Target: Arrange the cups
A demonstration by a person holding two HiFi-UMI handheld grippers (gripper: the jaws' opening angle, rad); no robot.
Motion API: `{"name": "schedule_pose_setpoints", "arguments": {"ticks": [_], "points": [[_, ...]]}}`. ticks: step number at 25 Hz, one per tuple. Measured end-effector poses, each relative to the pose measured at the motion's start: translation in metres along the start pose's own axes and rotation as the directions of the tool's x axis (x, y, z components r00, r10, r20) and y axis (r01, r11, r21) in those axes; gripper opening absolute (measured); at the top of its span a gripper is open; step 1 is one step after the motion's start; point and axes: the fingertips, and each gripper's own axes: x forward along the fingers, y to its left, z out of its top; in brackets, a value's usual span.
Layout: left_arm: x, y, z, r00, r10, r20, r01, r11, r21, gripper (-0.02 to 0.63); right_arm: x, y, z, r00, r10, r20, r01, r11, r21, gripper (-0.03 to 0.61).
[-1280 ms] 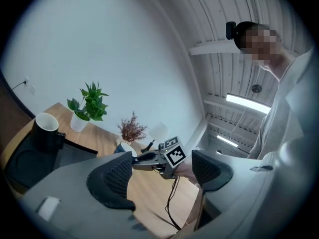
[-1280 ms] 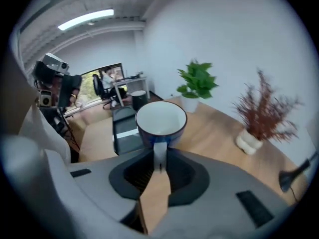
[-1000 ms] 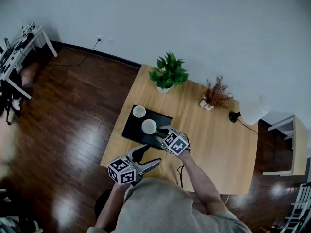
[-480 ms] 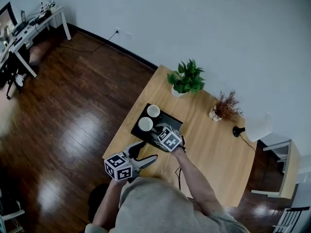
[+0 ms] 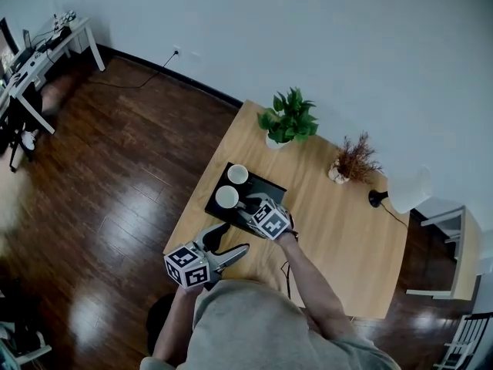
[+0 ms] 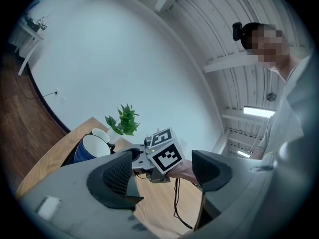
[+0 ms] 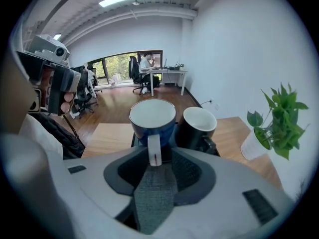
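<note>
So both cups sit on the black tray at the left end of the wooden table. The blue cup, white inside, is the nearer one. The black cup is just beside it on the far side, close enough that I can't tell if they touch. Both stand upright. The right gripper is tilted down at the blue cup with its jaws opening. The cup's white handle pokes toward the camera and sits in the gap between them, but the pads aren't squeezing it; there's space on both sides. The left gripper is held level over the near left edge of the table, pointing across toward the right one. Its jaws are spread wide with nothing in them, and its own view just looks through the gap at the right gripper's marker cube and the hand behind it. Farther back on the table there's a green potted plant near the far edge. To its right are a small pot of dried twigs and then a white lamp at the right end. The floor is dark wood.
</note>
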Motion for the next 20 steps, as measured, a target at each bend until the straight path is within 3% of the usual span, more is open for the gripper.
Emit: {"name": "schedule_pose_setpoints", "arguments": {"ticks": [7, 12, 17, 20], "points": [[0.013, -0.018, 0.005, 0.999, -0.037, -0.037, 0.038, 0.999, 0.032, 0.362, -0.059, -0.006, -0.019, 0.985, -0.067, 0.158, 0.035, 0.979, 0.200, 0.156], [0.025, -0.037, 0.013, 0.996, -0.071, -0.051, 0.074, 0.996, 0.054, 0.362, -0.138, 0.006, -0.009, 0.903, -0.135, 0.407, 0.012, 0.957, 0.291, 0.106], [0.038, -0.052, 0.019, 0.993, -0.100, -0.068, 0.106, 0.991, 0.081, 0.362, -0.193, 0.012, -0.030, 0.849, -0.240, 0.471, 0.058, 0.928, 0.368, 0.103], [0.043, -0.060, 0.021, 0.990, -0.114, -0.078, 0.121, 0.988, 0.096, 0.362, -0.207, 0.018, -0.041, 0.842, -0.266, 0.469, 0.070, 0.917, 0.394, 0.098]]}}
